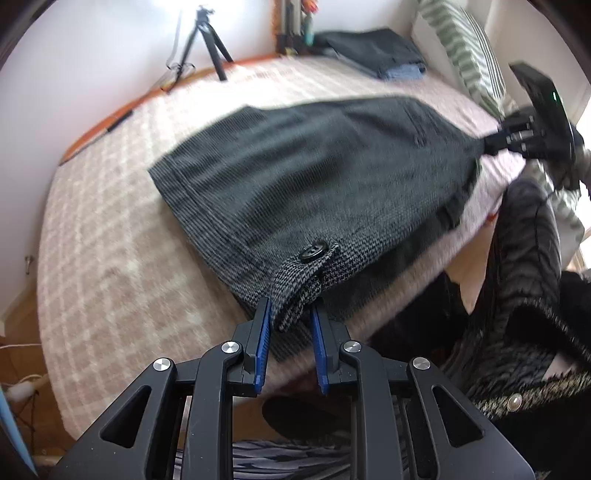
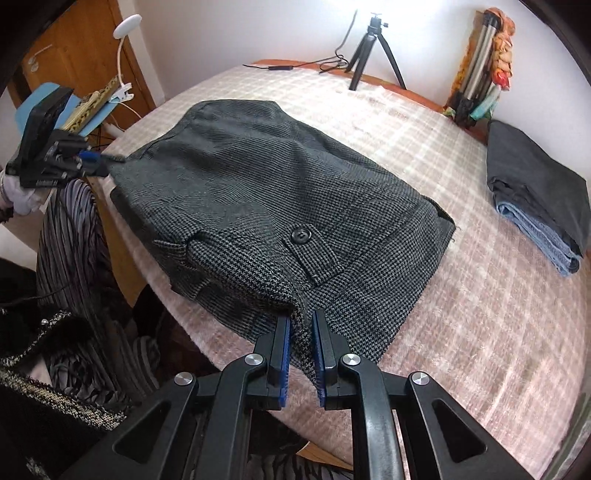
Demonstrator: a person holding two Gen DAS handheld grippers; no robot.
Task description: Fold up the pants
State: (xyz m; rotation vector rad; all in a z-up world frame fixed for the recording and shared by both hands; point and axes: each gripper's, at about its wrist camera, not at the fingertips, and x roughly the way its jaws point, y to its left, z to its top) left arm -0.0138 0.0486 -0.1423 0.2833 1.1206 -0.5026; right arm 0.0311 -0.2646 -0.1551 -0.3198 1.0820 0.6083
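A pale pink checked blanket [image 2: 461,229] covers the surface, with dark houndstooth pants [image 2: 266,206] lying folded across its middle. The left gripper [image 1: 290,314] clamps its blue pads on one waistband corner near a black button [image 1: 313,254]; the right gripper [image 2: 300,325] pinches the opposite corner, jaws closed on the fabric. At 2 o'clock in the right wrist view lies a stack of folded clothes [image 2: 535,199], grey over blue denim. A small black tripod [image 2: 373,51] stands at 12 o'clock against the white wall [image 2: 229,29], with a wooden door [image 2: 81,51] and white clip lamp [image 2: 125,29] at 10 o'clock.
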